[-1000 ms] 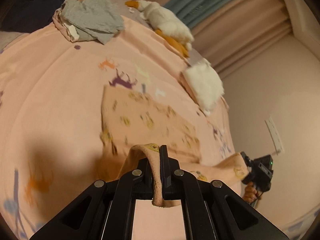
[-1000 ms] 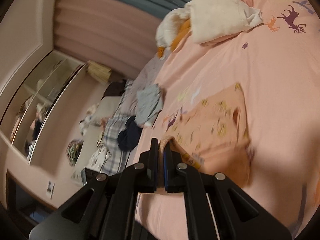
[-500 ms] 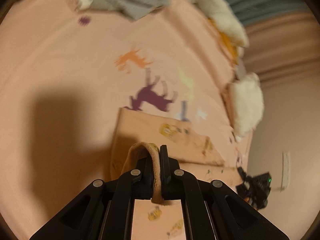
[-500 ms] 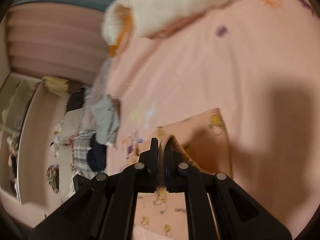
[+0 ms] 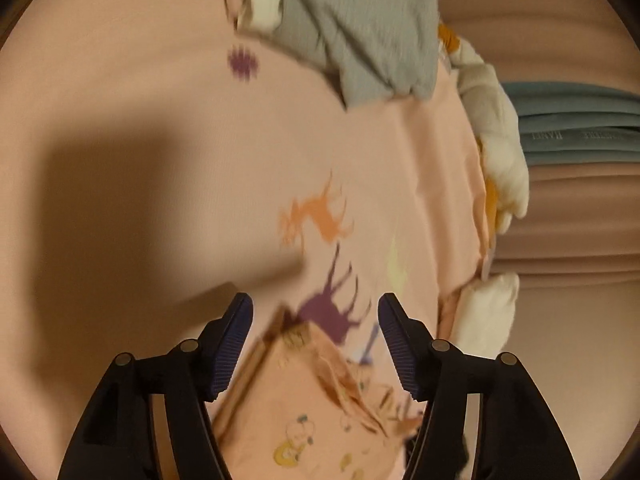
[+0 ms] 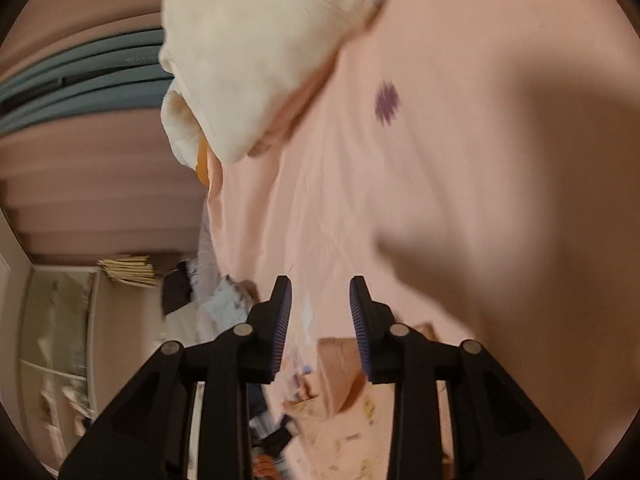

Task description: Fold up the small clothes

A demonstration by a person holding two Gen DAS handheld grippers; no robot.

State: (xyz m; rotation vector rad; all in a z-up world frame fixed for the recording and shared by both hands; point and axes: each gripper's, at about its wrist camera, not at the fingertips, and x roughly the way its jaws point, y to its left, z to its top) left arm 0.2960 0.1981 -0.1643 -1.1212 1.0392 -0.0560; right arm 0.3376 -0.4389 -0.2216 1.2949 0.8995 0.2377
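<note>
Both the left gripper (image 5: 316, 340) and right gripper (image 6: 320, 322) gape empty just above the peach garment (image 5: 304, 412) lying folded on the bedsheet (image 5: 168, 92), so press its fold flat before regrasping.

Left gripper (image 5: 316, 308): jaws spread wide, nothing between the ribbed pads (image 5: 234, 344). Right gripper (image 6: 320, 292): jaws parted, narrower gap than the left, pads (image 6: 280, 328) bare. Both point forward and down.
</note>
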